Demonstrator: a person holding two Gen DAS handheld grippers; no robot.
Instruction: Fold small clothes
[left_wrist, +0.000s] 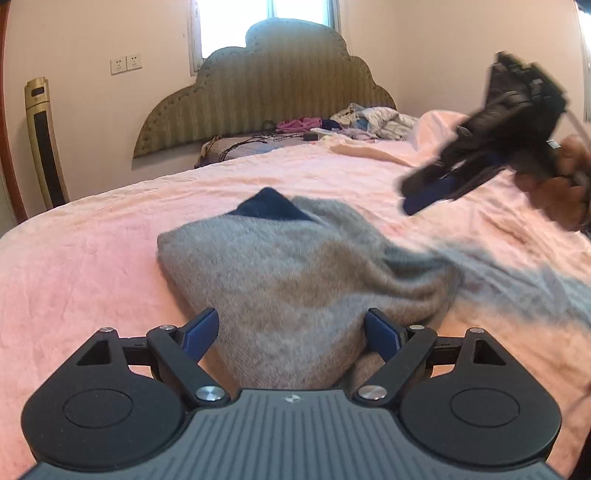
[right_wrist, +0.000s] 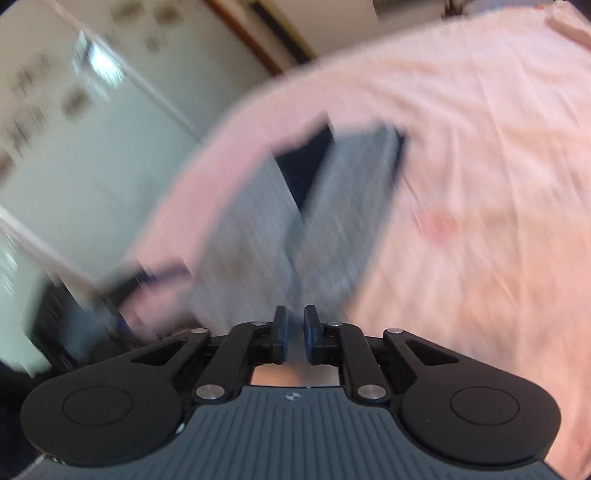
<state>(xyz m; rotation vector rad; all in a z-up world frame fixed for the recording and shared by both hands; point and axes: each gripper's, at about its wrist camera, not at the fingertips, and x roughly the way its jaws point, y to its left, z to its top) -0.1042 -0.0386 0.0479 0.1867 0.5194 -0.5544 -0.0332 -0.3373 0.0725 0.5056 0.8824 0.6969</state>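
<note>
While the grey garment (left_wrist: 295, 266) lies on the pink bed sheet (left_wrist: 92, 266), bunched into a rough wedge, its near end sits directly between the spread fingers of the left gripper (left_wrist: 291, 334), so that gripper is the nearer one. The jaws stand wide apart and, as far as can be seen, do not pinch the cloth. The garment's long axis runs away from the left gripper toward its dark navy patch (left_wrist: 271, 206), with a blurred tail trailing off to the right.

Beyond that tail, the right gripper (left_wrist: 428, 195) hangs in the air above the sheet. In its own view the right gripper (right_wrist: 294, 334) has its jaws nearly together with a narrow gap; whether cloth is caught there I cannot tell. That view is heavily smeared, so the garment's (right_wrist: 280, 229) edges are unreadable.
</note>
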